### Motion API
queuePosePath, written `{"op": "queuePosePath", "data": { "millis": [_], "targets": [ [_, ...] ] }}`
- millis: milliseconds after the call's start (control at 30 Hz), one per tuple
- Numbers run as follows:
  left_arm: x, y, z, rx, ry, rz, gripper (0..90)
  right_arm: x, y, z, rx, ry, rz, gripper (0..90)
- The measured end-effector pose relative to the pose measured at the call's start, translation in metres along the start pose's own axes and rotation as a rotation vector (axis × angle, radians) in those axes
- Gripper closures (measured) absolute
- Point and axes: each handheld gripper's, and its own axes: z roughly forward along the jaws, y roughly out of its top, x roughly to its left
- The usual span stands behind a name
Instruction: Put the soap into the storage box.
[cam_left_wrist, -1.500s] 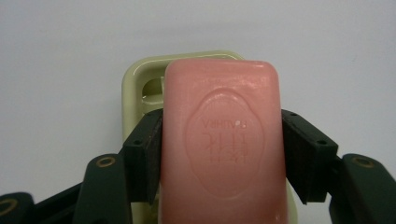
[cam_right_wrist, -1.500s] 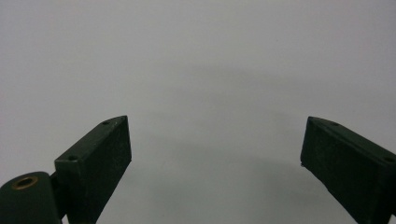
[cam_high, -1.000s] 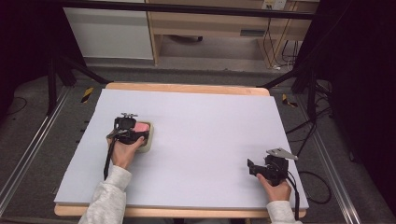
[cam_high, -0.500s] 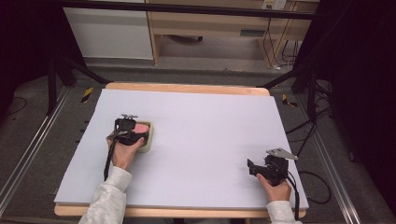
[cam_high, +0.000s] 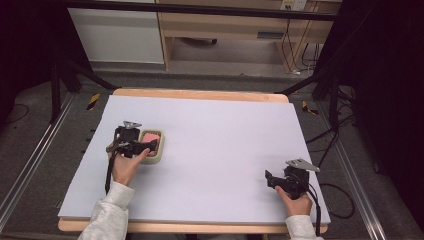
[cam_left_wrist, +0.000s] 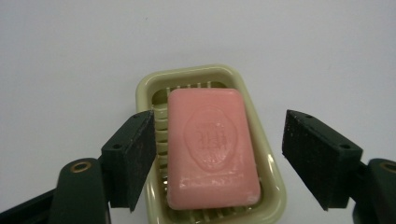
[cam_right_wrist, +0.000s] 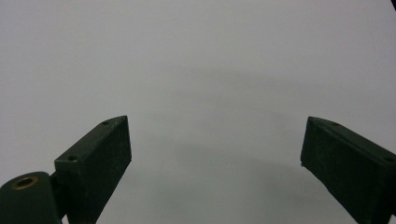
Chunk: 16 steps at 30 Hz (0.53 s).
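On the tabletop's (cam_high: 210, 135) left side, pink soap (cam_left_wrist: 211, 145) in a pale green dish (cam_left_wrist: 148, 88), left gripper (cam_left_wrist: 219, 154) spread wide around it, right gripper (cam_right_wrist: 215, 163) spread apart over bare surface

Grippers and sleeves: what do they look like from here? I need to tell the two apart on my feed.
Both are black two-jaw tools. The left gripper and the right gripper each carry a grey three-cornered plate on top and trail a black cable. Up close the jaws are flat, dark rectangular blocks with small screw holes, and a brass-coloured ring sits at the arm pivot. Both forearms wear light grey sleeves.
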Motion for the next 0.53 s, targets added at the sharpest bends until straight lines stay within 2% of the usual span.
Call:
{"op": "queuePosePath", "data": {
  "millis": [200, 267, 367, 533],
  "targets": [
    [-0.001, -0.013, -0.015, -0.047, -0.056, 0.058, 23.4, -0.001, 0.000, -0.001, -0.010, -0.002, 0.008, 8.8],
    [0.001, -0.019, -0.020, -0.073, -0.049, 0.093, 23.1, -0.001, 0.000, -0.001, -0.010, -0.002, 0.008, 8.7],
    [0.005, -0.027, -0.025, -0.085, -0.060, 0.090, 22.8, -0.001, 0.000, -0.001, -0.009, -0.003, 0.014, 8.5],
    [0.011, -0.042, -0.033, -0.091, -0.053, 0.105, 22.8, -0.002, -0.001, -0.001, -0.010, -0.002, 0.018, 8.4]
  ]
}}
